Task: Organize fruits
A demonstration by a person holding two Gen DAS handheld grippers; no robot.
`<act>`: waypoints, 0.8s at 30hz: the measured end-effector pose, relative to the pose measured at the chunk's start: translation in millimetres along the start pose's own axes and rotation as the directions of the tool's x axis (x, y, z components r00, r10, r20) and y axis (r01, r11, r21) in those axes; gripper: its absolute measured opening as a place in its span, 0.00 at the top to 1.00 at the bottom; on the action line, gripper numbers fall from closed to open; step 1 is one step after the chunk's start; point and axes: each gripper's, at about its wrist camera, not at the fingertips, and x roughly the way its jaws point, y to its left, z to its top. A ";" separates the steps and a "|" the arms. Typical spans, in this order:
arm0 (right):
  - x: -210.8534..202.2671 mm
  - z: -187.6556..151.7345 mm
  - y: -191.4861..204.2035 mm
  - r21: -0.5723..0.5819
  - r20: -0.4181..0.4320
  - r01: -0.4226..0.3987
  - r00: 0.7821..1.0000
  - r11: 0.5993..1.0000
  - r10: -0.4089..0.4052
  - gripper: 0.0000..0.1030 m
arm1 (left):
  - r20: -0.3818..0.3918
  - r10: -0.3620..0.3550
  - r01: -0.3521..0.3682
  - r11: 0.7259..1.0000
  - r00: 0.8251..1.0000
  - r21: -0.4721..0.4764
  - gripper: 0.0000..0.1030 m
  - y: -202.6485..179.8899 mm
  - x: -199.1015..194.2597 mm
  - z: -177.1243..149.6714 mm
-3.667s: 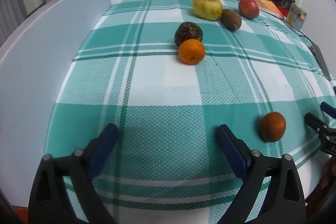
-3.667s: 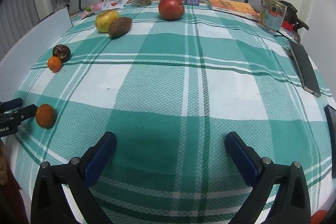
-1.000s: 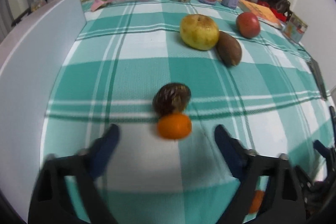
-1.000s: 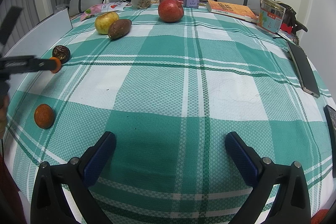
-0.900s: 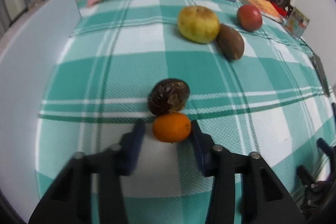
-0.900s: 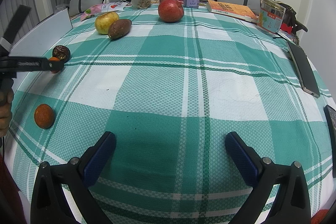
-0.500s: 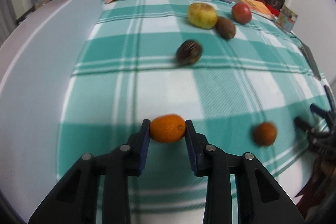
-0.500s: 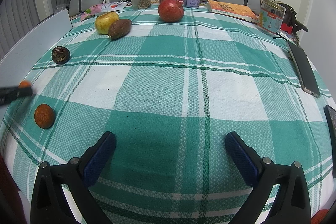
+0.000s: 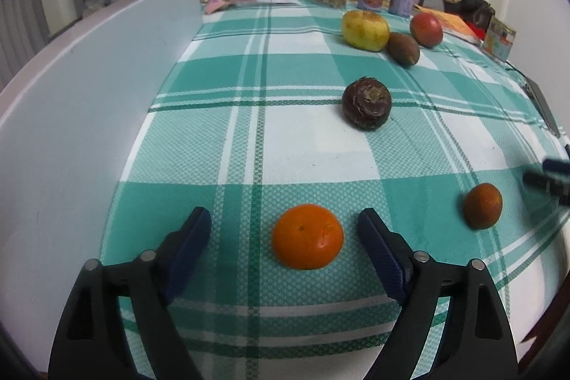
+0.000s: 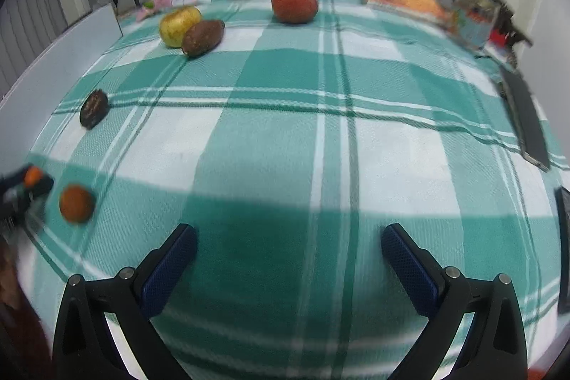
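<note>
Left wrist: orange [image 9: 307, 236] released (gripper [image 9: 285, 248] wider)

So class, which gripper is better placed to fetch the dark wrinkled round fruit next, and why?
Left. The left gripper stands open around the bright orange, with the dark wrinkled round fruit just ahead. The open right gripper sees it far off to its side.

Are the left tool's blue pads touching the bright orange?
Apart. The left wrist view shows cloth between the left tool and the bright orange on both sides.

Left tool [image 9: 281, 230] jaws just opened, orange [image 9: 307, 236] resting between them, untouched, on checked cloth [image 9: 302, 145]
</note>
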 end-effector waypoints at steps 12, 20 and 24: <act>80.4 179.3 81.9 0.039 -0.112 -0.094 0.989 0.995 0.098 0.27 | 0.011 -0.012 0.012 1.000 1.000 0.003 0.16 1.7 -0.6 -1.8; 112.5 187.7 80.6 0.034 -0.211 -0.103 0.971 0.994 0.108 0.60 | 0.011 -0.012 0.012 1.000 1.000 0.003 0.16 1.2 -1.0 -1.9; 87.7 167.5 70.1 -0.031 -0.238 -0.133 0.964 0.991 0.122 0.60 | 0.007 -0.013 0.013 1.000 1.000 0.004 0.15 0.7 -0.8 -1.3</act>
